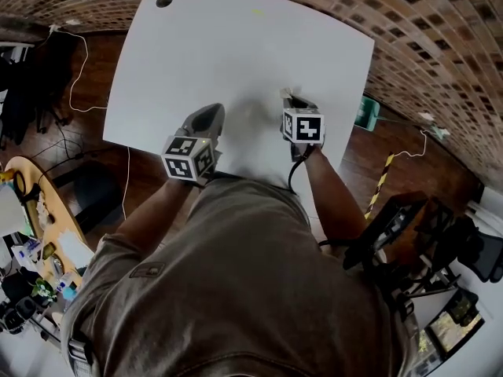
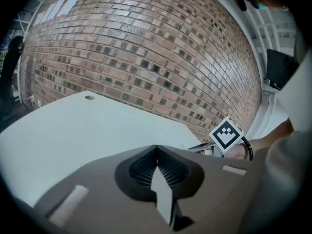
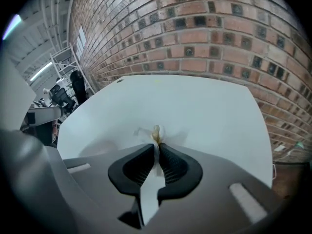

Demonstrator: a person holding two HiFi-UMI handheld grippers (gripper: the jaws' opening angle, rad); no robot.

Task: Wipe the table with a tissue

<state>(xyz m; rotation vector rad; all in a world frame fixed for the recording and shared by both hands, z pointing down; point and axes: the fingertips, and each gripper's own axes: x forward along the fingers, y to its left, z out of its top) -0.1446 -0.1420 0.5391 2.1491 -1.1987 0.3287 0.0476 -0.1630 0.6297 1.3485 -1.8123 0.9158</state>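
A white table fills the head view. My right gripper is over its near right part, shut on a crumpled white tissue with a yellowish stain; the tissue pokes out past the jaws just above the tabletop. My left gripper sits near the front edge, left of the right one, shut with nothing between its jaws. The left gripper view shows its jaws closed over the bare tabletop, with the right gripper's marker cube off to the right.
A small round hole lies at the table's far left corner. A faint yellow mark shows near the far edge. A brick wall stands behind the table. Cables and cluttered desks lie left; equipment stands right.
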